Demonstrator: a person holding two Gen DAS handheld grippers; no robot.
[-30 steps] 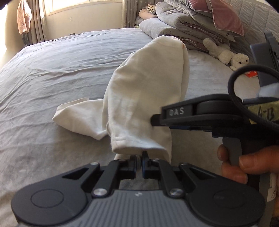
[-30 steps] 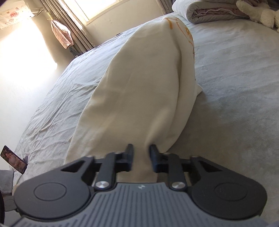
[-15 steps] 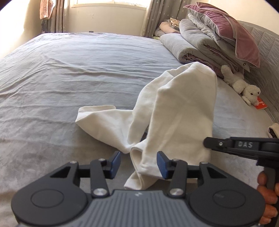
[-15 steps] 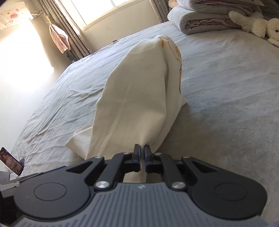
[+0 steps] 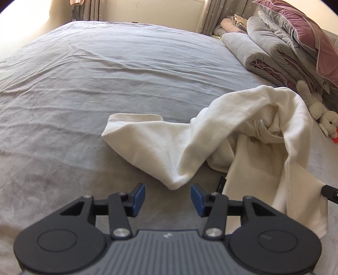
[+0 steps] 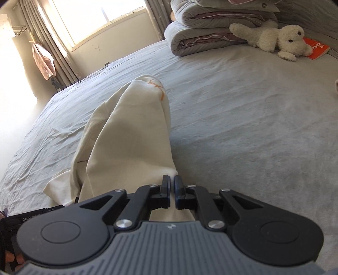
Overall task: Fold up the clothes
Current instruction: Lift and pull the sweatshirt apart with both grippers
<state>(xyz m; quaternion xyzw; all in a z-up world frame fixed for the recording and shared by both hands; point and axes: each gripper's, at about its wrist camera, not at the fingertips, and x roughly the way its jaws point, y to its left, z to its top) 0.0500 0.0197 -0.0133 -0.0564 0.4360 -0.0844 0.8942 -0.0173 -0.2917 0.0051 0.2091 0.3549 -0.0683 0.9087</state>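
A wide bed covered in a wrinkled grey sheet (image 5: pixel 118 69) fills most of both views. In the right wrist view, strong sunlight washes out the far left wall, where a pink towel (image 6: pixel 44 61) hangs beside patterned curtains (image 6: pixel 63 57) under a bright window (image 6: pixel 99 17).

Lower in the left wrist view, the left gripper (image 5: pixel 168 198) hovers just above the sheet with its blue-padded fingers (image 5: pixel 139 196) spread apart and holding nothing. A fold of the cream-white cotton garment (image 5: pixel 190 152) droops to a point just ahead of the gap between them. The garment lies crumpled on the sheet from the middle toward the right, one sleeve-like end flat to the left, the bulk bunched and lifted at the right.

In the right wrist view, the right gripper (image 6: pixel 171 187) has its fingers pressed together on an edge of that garment, which rises ahead of it in a tented ridge with orange marks near its top.

At the right, folded grey quilts (image 5: pixel 264 50) are stacked under a mauve velvet pillow (image 5: pixel 295 23). A cream plush toy dog (image 6: pixel 272 39) lies before them, partly over an orange booklet (image 6: pixel 319 49).
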